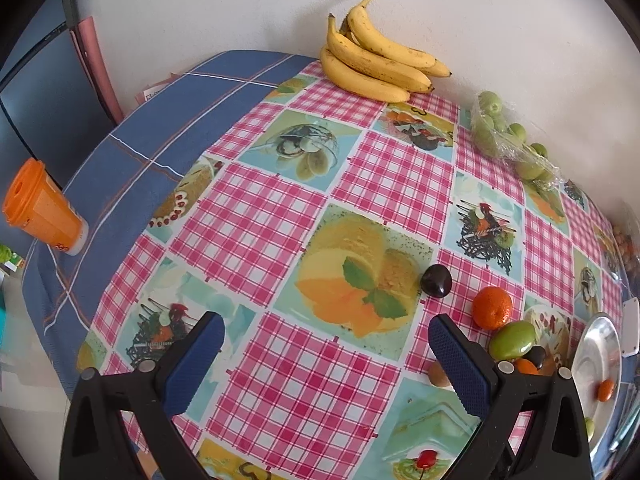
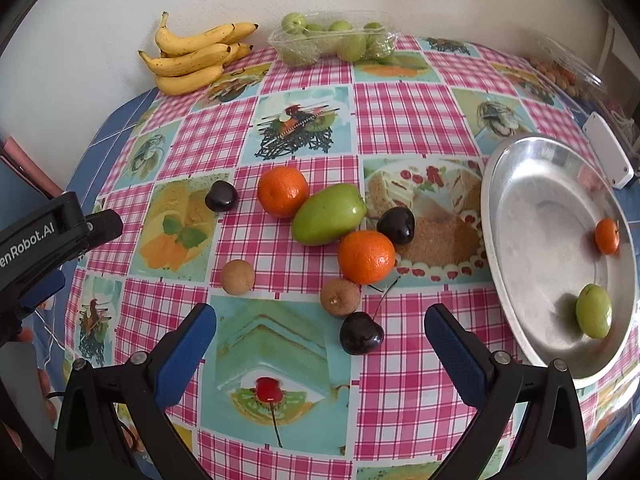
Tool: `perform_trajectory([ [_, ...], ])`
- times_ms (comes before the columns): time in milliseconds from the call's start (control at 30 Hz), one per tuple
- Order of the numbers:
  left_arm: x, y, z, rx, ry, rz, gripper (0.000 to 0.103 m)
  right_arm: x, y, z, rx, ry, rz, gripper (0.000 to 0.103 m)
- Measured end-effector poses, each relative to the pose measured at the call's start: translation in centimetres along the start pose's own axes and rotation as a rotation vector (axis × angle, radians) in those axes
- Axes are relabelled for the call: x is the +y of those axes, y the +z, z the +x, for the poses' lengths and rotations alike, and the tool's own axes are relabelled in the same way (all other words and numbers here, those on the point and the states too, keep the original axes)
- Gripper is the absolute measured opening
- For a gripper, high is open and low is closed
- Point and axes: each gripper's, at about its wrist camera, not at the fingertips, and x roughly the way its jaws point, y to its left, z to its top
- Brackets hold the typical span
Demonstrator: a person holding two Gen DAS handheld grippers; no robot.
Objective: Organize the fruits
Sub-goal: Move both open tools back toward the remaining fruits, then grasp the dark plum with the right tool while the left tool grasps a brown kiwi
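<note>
The tablecloth [image 2: 400, 380] was pink-and-white gingham with turquoise dessert panels; bananas [image 2: 192, 56] were yellow, brown-speckled; tangerines [image 2: 366, 257] orange; cherries [image 2: 361, 333] near-black; the plate [image 2: 520, 200] silver.

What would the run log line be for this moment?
left gripper: open, empty | right gripper: open, empty | metal plate: small orange, small green fruit | loose fruit: on tablecloth

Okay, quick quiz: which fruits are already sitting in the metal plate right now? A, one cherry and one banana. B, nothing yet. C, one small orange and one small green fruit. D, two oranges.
C: the right wrist view shows the metal plate holding just a small orange and a small green fruit, apart from each other; the other fruits lie on the tablecloth.
</note>
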Motion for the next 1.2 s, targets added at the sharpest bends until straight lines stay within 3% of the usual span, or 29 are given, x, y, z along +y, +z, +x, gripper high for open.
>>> perform_trajectory([
  [267,-1.2,-0.4,0.8,-0.002,-0.041,0.033,0.103,-2.1,0.4,0.7,0.025,0.017,0.09,0.103],
  [500,-2.7,-0.5,1.0,0.009,-0.122,0.071,0.103,-2.4,0.6,0.9,0.038,0.033,0.093,0.103],
  [667,-4.0,-1.0,1.5,0.045,-0.128,0.119,0.103,-2.0,0.4,1.0,0.047,0.018,0.055,0.1],
  [800,-4.8,-1.8,2.6,0.093,-0.163,0.133,0.099,-2.0,0.0,1.8,0.088,0.015,0.05,0.075],
  [1200,-7.2,-3.0,4.0,0.173,-0.261,0.212,0.048,-2.7,-0.6,3.2,0.157,0.007,0.071,0.033],
])
